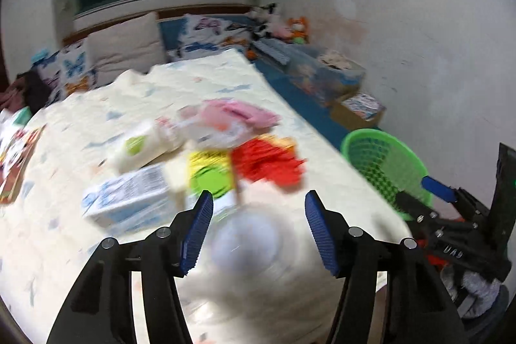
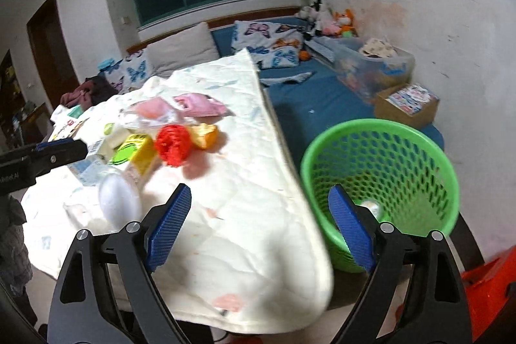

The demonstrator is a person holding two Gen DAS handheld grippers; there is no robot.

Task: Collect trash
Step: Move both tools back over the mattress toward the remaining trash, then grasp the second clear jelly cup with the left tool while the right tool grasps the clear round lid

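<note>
A cream quilted blanket covers the bed, spread as a sorting surface. Just off its right edge sits a green plastic mesh basket, ready for trash, one pale scrap already inside. Near the blanket's middle lies litter: a red crumpled wrapper, cartons, a clear bottle. Left gripper jaws half open over the bottle; right gripper jaws wide, empty.

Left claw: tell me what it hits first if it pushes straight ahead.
Most likely the clear plastic bottle lying on the cream quilted blanket; it sits blurred between the open left claw fingers, untouched. Depth is unclear, so the yellow-green carton beyond could come next.
</note>
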